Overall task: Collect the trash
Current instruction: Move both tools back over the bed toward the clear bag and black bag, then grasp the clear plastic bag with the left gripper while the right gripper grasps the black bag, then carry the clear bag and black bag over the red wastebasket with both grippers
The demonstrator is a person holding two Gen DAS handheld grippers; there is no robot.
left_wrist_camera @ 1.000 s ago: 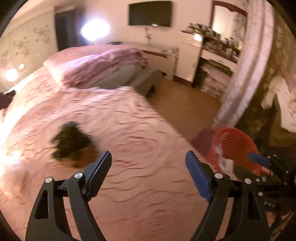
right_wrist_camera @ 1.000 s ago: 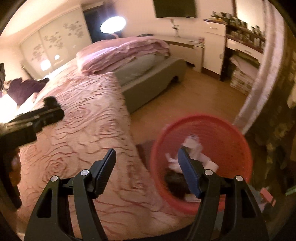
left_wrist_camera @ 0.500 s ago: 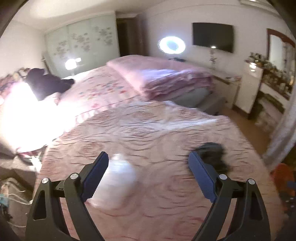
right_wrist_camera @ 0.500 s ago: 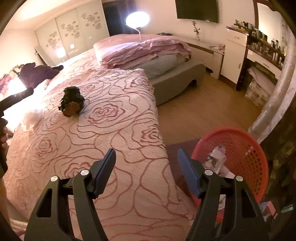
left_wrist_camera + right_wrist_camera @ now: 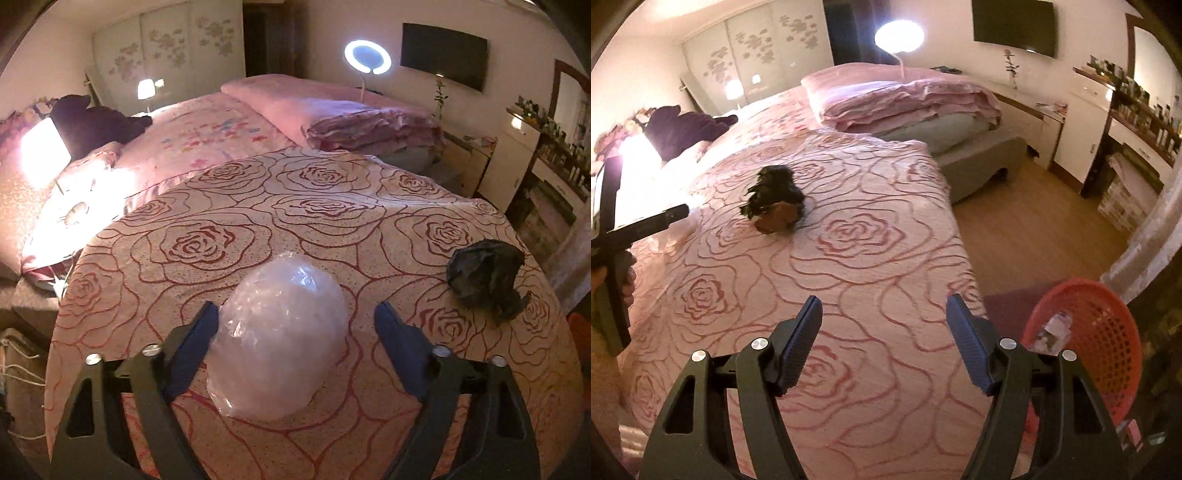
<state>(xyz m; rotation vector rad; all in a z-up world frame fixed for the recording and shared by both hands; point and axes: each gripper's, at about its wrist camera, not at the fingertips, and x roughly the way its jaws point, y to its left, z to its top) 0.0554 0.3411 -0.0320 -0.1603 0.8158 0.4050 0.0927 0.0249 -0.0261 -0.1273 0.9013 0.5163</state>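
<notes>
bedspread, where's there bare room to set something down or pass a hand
Bare: the rose bedspread between the dark crumpled bag and the right gripper, out to the floor-side edge. Also beyond the clear plastic bag, up to the folded quilt. Crowded: around the left gripper, its jaws closing around that clear bag.

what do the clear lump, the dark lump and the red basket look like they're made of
Clear lump: thin glossy plastic film, by its crinkles and glints. Dark lump: likely a crumpled black plastic bag, dull sheen, with something brown showing from the right wrist view. Red basket: moulded plastic, perforated wall.
</notes>
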